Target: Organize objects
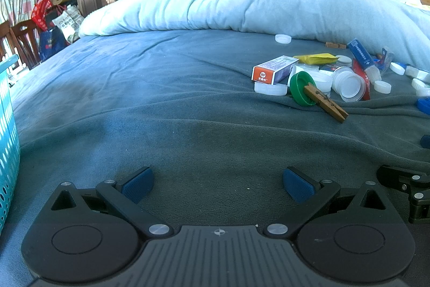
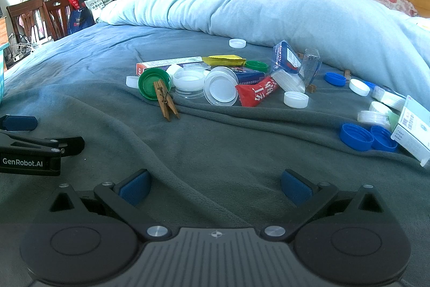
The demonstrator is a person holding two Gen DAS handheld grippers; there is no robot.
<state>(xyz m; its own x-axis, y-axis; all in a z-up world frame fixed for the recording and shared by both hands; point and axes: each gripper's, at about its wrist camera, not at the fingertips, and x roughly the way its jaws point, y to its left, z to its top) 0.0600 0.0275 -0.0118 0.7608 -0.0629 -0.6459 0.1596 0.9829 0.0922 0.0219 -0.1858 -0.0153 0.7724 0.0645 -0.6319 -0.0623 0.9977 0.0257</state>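
The bed [image 2: 188,147] is carrying the whole scatter of caps and boxes at twelve to three o'clock, nothing looking sorted yet, the teal basket [image 1: 8,131] waiting at nine. Left claw [image 1: 217,186] and right claw [image 2: 215,187] are hovering low, spread wide, gripping nothing; the clothespin [image 2: 165,101] is lying on the green lid [image 2: 150,84].

The left gripper [image 1: 217,184] is hovering low over the grey-blue blanket [image 1: 161,104], its blue pads [image 1: 137,188] standing wide apart with nothing between them. Ahead to the right, a green lid [image 1: 301,88] is lying with a wooden clothespin [image 1: 326,104] resting against it, beside an orange-and-white box [image 1: 272,70] and several white caps [image 1: 270,88]. A turquoise basket [image 1: 8,131] is showing at the left edge. Part of the right gripper [image 1: 405,192] is showing at the right edge.
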